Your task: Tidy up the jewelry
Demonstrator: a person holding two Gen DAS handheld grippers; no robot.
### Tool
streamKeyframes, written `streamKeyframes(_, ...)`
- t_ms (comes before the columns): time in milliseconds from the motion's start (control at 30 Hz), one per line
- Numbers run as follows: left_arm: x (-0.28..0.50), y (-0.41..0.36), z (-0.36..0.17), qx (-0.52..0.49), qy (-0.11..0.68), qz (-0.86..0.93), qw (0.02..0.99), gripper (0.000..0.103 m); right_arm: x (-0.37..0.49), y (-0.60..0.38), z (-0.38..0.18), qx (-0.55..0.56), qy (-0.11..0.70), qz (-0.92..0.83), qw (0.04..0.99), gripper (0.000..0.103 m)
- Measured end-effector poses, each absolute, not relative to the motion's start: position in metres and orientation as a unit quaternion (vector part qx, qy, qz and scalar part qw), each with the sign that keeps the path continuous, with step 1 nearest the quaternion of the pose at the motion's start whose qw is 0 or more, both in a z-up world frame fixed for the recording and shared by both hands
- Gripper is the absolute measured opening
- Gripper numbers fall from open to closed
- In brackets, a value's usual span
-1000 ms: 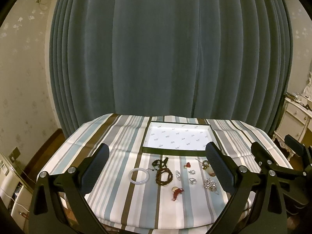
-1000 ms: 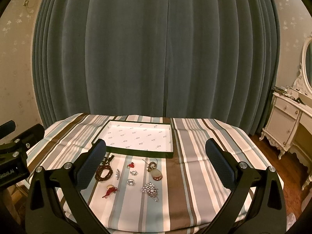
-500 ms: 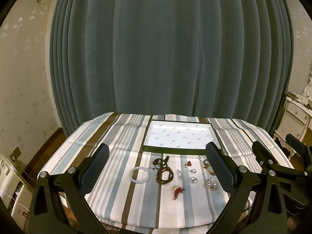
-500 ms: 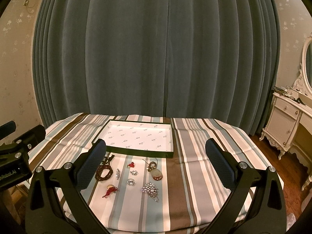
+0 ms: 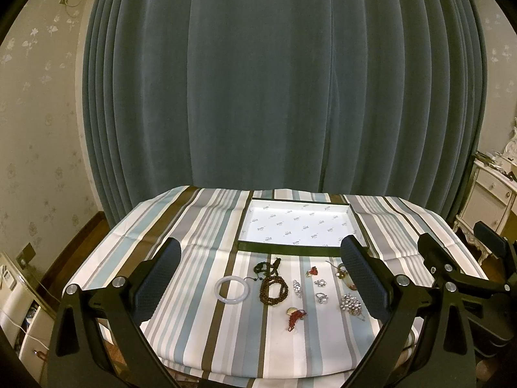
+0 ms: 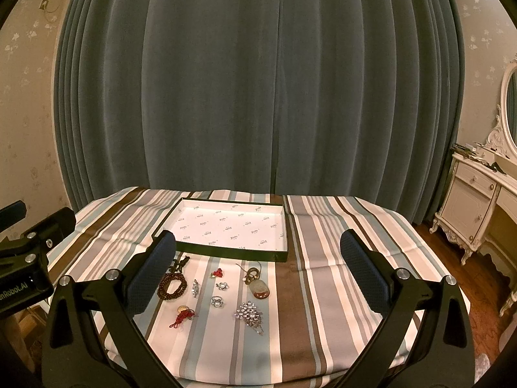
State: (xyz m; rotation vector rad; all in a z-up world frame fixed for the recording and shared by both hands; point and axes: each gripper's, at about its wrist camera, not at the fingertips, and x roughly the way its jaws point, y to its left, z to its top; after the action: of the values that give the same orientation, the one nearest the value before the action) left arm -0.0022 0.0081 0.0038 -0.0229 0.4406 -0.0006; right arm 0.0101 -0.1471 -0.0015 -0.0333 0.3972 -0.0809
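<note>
Several jewelry pieces lie on a striped tablecloth (image 5: 181, 226): a white bangle (image 5: 231, 289), a brown bead bracelet (image 5: 274, 290), a red knot charm (image 5: 294, 315), a rhinestone brooch (image 5: 350, 304) and rings (image 5: 321, 297). Behind them sits a shallow dark-rimmed tray (image 5: 290, 249) with a white lining. My left gripper (image 5: 260, 278) is open and empty above the near table edge. My right gripper (image 6: 258, 273) is open and empty too. In the right wrist view I see the tray (image 6: 226, 252), bead bracelet (image 6: 173, 286), brooch (image 6: 249, 313) and an amber pendant (image 6: 259, 288).
A dark green curtain (image 5: 274, 80) hangs behind the table. A white dresser (image 6: 475, 200) with a mirror stands at the right. The right gripper's body (image 5: 452, 271) shows at the left wrist view's right edge, and the left gripper's body (image 6: 29, 252) at the right wrist view's left edge.
The left wrist view has shifted slightly, so the table sits a little higher in frame. The right gripper barely moved. Both grippers stay open; no jewelry moved.
</note>
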Motion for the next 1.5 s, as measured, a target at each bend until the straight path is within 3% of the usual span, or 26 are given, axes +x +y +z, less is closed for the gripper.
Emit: streamKeyframes(1500, 0.007, 0.025, -0.010, -0.018, 0.229, 0.012, 0.973, 0.098, 0.023, -0.155, -0.013, -0.015, 0.218, -0.045, 0.975, 0.101)
